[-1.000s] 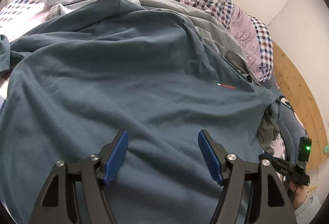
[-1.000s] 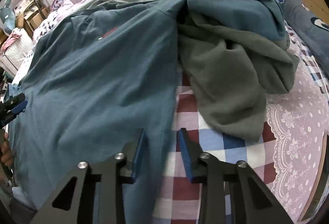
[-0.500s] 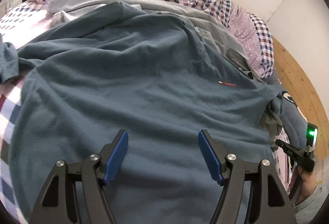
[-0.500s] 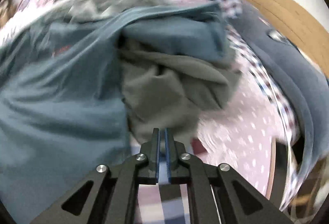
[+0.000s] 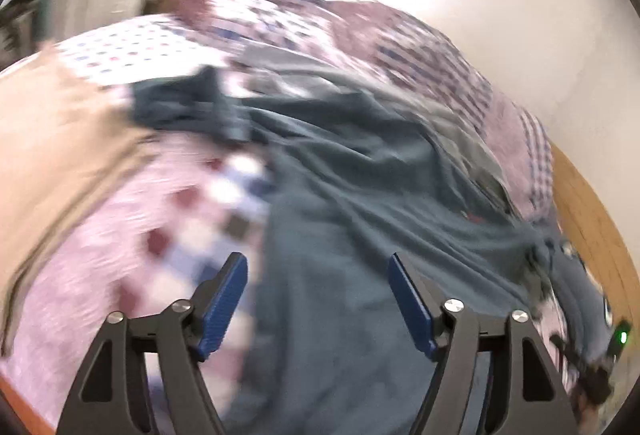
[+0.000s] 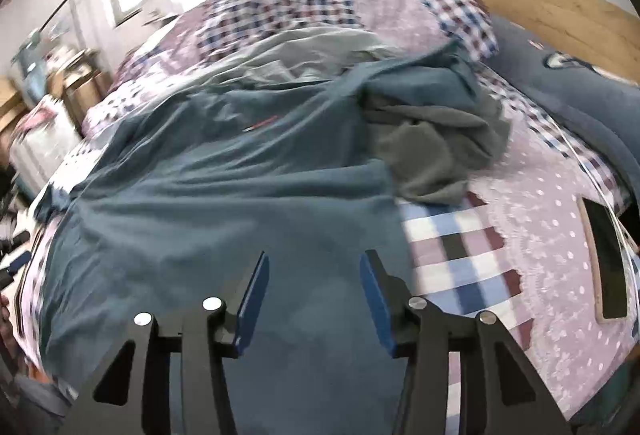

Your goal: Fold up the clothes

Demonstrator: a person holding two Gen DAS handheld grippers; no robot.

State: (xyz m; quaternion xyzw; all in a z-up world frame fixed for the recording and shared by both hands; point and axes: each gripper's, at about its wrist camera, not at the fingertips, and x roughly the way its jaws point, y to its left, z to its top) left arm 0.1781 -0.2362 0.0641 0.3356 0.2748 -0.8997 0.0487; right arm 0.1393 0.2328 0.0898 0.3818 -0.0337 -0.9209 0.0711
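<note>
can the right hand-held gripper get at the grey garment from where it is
Probably yes. The right hand-held gripper, jaws just opened with nothing between them, is over the teal shirt; the grey garment lies uncovered ahead to its right, nothing in between.

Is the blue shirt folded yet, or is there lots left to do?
Lots left. The blue shirt is only spread flat on the bed; I see no fold in it. Nothing is held: the left gripper is open, and the right gripper has just been opening, empty. The grey garment lies crumpled beside the shirt.
</note>
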